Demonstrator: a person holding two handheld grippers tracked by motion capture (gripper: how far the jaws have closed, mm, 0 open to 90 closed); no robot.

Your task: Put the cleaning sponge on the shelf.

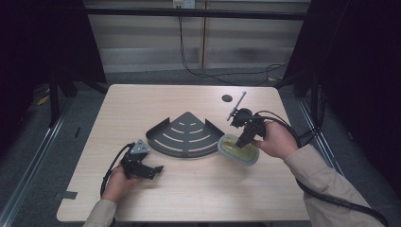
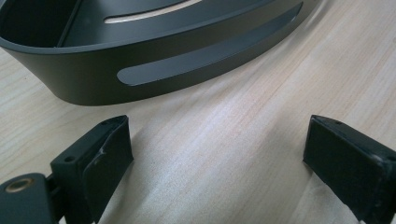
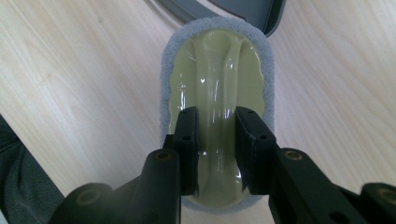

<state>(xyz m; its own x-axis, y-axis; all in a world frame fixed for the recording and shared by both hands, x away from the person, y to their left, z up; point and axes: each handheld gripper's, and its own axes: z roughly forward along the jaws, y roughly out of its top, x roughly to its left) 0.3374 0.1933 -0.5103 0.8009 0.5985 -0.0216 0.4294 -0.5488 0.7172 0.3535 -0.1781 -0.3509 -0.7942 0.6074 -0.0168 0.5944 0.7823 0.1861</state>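
Scrubber (image 3: 217, 79) ridge between fingers (image 3: 187, 140) (underside hidden)

A corner shelf and a scrubber on the tabletop

The corner shelf (image 1: 185, 135) sits near the middle of the tabletop (image 1: 142, 101). The scrubber (image 1: 238, 150) lies just to its right, right beside its edge. The right gripper (image 1: 245, 138) comes down on the scrubber from the right and squeezes the ridge on top of it. The left gripper (image 1: 158, 169) rests in front of the shelf, to the left, with bare tabletop between its jaws.
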